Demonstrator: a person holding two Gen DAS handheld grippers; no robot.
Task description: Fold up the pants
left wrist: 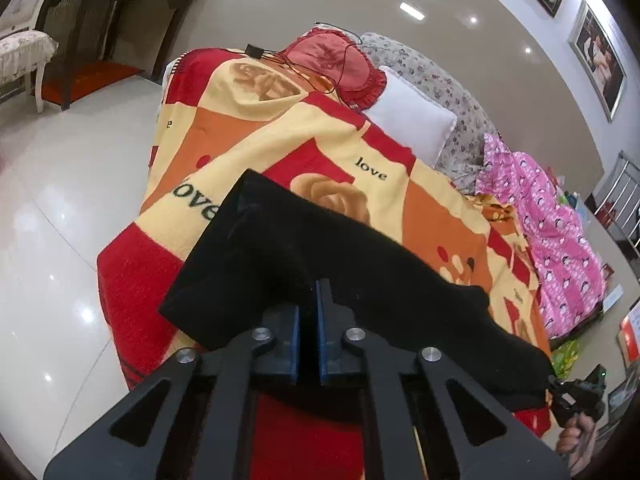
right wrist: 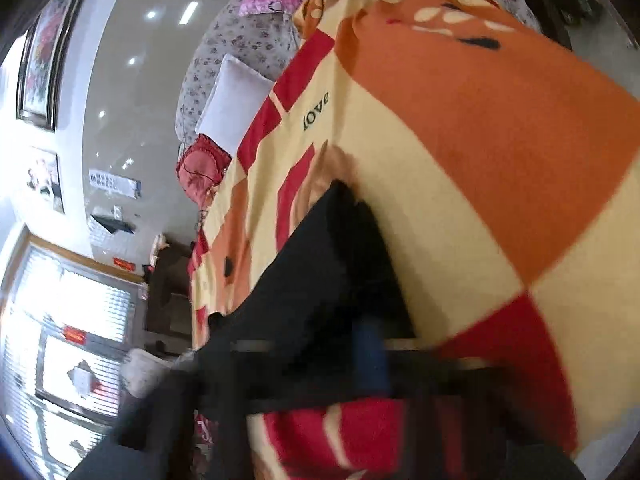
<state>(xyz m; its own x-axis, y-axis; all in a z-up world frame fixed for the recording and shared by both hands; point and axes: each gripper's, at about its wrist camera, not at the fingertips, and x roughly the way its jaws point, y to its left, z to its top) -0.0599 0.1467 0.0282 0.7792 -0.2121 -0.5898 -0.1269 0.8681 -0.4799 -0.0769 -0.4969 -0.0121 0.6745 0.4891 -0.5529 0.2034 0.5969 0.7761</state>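
Note:
Black pants [left wrist: 320,256] lie in a long band across a red, yellow and orange "love" blanket [left wrist: 248,140] on a bed. My left gripper [left wrist: 309,296] is shut on the near edge of the pants, with black cloth pinched between its blue pads [left wrist: 294,344]. At the pants' far right end, a hand [left wrist: 576,440] holds my right gripper [left wrist: 572,394] against the cloth's corner. The right wrist view is blurred and rolled sideways. There the pants [right wrist: 320,272] run up from my right gripper [right wrist: 352,344], whose blue pad [right wrist: 370,356] sits shut on the black cloth.
A white pillow [left wrist: 408,120] and a red frilled pillow [left wrist: 340,64] with a black cable [left wrist: 304,68] lie at the bed's head. Pink patterned bedding [left wrist: 552,220] is heaped on the right. Glossy tiled floor [left wrist: 60,220], a dark desk [left wrist: 116,20] and a chair [left wrist: 24,40] are on the left.

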